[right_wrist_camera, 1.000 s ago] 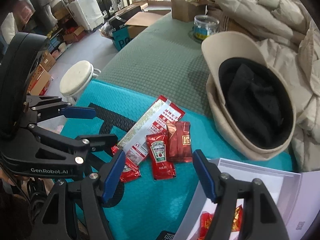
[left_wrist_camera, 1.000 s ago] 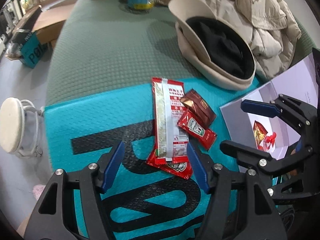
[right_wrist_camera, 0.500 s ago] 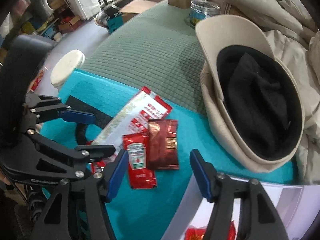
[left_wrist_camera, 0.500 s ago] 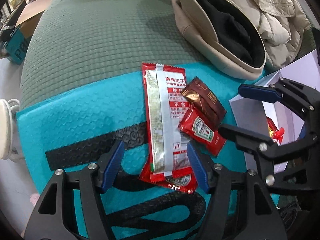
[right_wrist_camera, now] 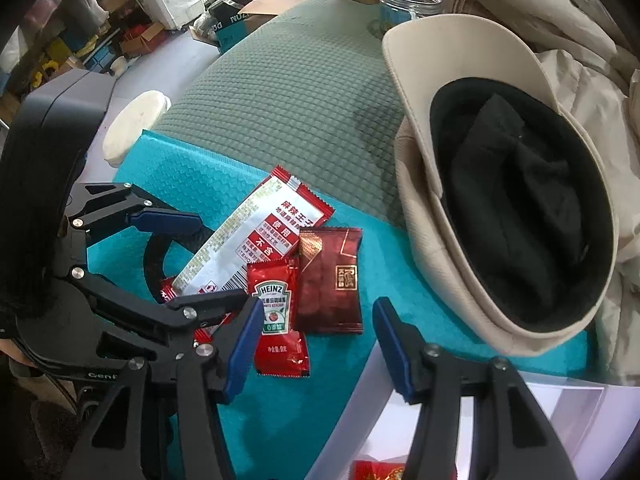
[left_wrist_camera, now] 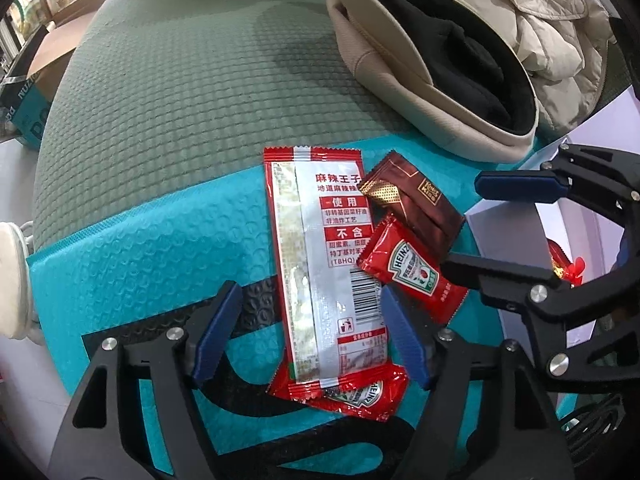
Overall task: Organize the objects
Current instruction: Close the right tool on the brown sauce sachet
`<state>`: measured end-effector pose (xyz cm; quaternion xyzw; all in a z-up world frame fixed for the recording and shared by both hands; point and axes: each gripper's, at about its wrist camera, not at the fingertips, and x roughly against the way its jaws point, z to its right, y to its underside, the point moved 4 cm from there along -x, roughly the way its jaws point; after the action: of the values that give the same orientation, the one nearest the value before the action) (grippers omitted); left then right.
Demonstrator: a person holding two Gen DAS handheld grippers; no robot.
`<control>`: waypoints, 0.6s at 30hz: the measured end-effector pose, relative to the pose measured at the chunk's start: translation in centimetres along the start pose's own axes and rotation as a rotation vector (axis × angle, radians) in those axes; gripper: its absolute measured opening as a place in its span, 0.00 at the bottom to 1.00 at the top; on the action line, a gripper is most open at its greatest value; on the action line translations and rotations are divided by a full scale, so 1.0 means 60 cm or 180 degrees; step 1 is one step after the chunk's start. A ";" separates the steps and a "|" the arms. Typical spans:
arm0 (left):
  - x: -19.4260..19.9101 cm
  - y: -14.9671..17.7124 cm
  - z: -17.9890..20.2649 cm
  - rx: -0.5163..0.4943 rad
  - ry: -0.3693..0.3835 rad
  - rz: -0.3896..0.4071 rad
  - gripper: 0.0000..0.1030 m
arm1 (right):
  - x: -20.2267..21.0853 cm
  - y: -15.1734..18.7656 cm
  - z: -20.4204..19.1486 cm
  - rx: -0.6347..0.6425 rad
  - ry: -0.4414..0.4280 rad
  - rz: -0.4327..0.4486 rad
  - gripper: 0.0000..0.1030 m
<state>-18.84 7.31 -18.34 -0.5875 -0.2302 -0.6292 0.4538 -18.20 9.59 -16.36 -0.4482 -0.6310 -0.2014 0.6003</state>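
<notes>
Teal mat (left_wrist_camera: 140, 248) over grey-green quilted pad (left_wrist_camera: 180, 92); both hand-held grippers (left_wrist_camera: 312, 336) (right_wrist_camera: 316, 340) wide apart, empty.

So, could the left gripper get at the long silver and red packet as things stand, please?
Probably yes: the left gripper is open, its jaws straddling the long packet's near end. Nothing covers that end; a ketchup sachet lies beneath.

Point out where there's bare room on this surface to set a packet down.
Bare: the green quilted mat between the packets and the jar, left of the hat, and the teal mailer left of the long snack packet. Crowded: the overlapping sachets between both open grippers, towards the white box.
</notes>
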 end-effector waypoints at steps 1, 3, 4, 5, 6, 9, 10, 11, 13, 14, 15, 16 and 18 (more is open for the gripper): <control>0.001 0.002 0.000 -0.0006 -0.0004 0.0013 0.68 | -0.001 0.001 -0.001 0.0002 0.0009 -0.0011 0.56; 0.004 0.006 -0.001 -0.0019 -0.0016 0.0048 0.66 | -0.004 -0.001 -0.002 0.0013 0.0013 -0.0040 0.56; 0.006 0.008 -0.003 -0.0006 -0.0012 0.0066 0.63 | -0.006 0.000 -0.004 0.0022 0.0019 -0.0048 0.56; 0.008 0.009 -0.006 0.0015 -0.0004 0.0083 0.60 | -0.007 -0.001 -0.008 0.0038 0.0026 -0.0052 0.56; 0.011 0.012 -0.012 0.0067 0.0008 0.0110 0.55 | -0.008 0.000 -0.010 0.0061 0.0019 -0.0062 0.56; 0.018 0.016 -0.031 0.0215 0.0082 0.0157 0.41 | -0.010 -0.003 -0.020 0.0117 -0.0001 -0.0060 0.56; 0.019 0.017 -0.036 0.0256 0.0130 0.0157 0.38 | -0.010 -0.004 -0.023 0.0132 0.0002 -0.0059 0.56; 0.020 0.018 -0.040 0.0296 0.0172 0.0155 0.37 | -0.011 -0.005 -0.026 0.0152 0.0014 -0.0061 0.56; 0.022 0.019 -0.047 0.0396 0.0280 0.0157 0.37 | -0.015 -0.011 -0.031 0.0177 0.0075 -0.0075 0.56; 0.024 0.020 -0.050 0.0429 0.0318 0.0165 0.37 | -0.018 -0.013 -0.032 0.0186 0.0099 -0.0081 0.56; 0.026 0.022 -0.053 0.0470 0.0375 0.0183 0.37 | -0.020 -0.017 -0.032 0.0194 0.0125 -0.0093 0.56; 0.028 0.023 -0.054 0.0483 0.0401 0.0190 0.37 | -0.023 -0.021 -0.031 0.0196 0.0149 -0.0111 0.56; 0.032 0.026 -0.058 0.0503 0.0379 0.0183 0.37 | -0.028 -0.025 -0.027 0.0185 0.0156 -0.0151 0.56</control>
<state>-19.20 3.09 -17.59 -0.5177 -0.2348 -0.6296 0.5295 -18.67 6.97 -17.18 -0.4104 -0.6322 -0.2080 0.6234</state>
